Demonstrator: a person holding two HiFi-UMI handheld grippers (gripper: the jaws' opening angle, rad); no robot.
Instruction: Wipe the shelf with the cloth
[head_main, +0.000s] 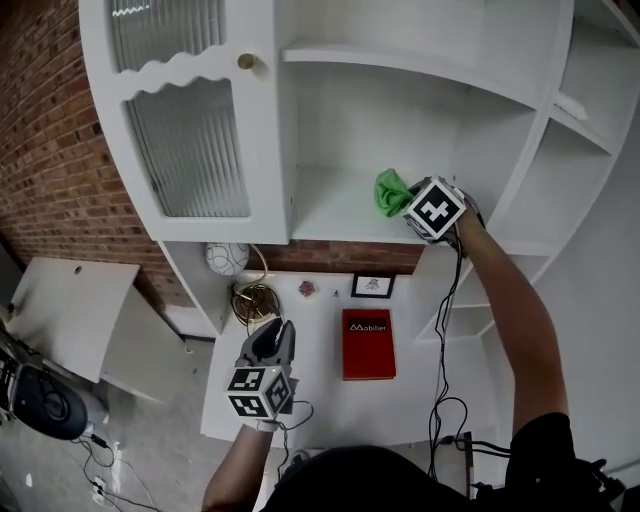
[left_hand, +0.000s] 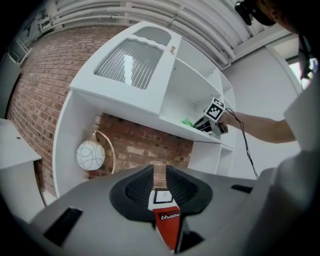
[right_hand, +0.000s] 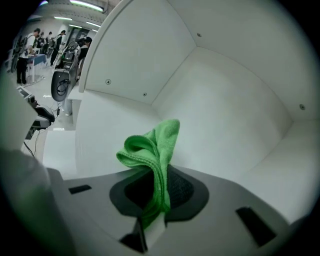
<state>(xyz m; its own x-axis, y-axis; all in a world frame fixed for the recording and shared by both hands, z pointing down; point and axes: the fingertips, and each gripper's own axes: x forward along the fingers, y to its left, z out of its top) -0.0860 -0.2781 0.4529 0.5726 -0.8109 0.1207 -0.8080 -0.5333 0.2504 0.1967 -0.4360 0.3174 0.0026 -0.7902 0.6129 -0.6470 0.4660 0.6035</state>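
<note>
A green cloth (head_main: 391, 192) (right_hand: 152, 150) is pinched in my right gripper (head_main: 412, 208) (right_hand: 158, 192), which reaches into the white cabinet's open compartment, over its shelf board (head_main: 335, 205). The cloth stands bunched up from the jaws, against the compartment's white back wall (right_hand: 215, 120). My left gripper (head_main: 272, 345) (left_hand: 159, 187) hangs lower, over the white desk (head_main: 320, 390), its jaws close together with nothing between them. From the left gripper view the right gripper (left_hand: 214, 116) and a sliver of cloth (left_hand: 188, 121) show on the shelf.
A red book (head_main: 368, 343) lies on the desk beside a small framed picture (head_main: 372, 286). A round white lamp (head_main: 227, 258) stands at the desk's back left. A glass cabinet door (head_main: 190, 120) is left of the open compartment. Cables (head_main: 445, 400) trail from the right arm.
</note>
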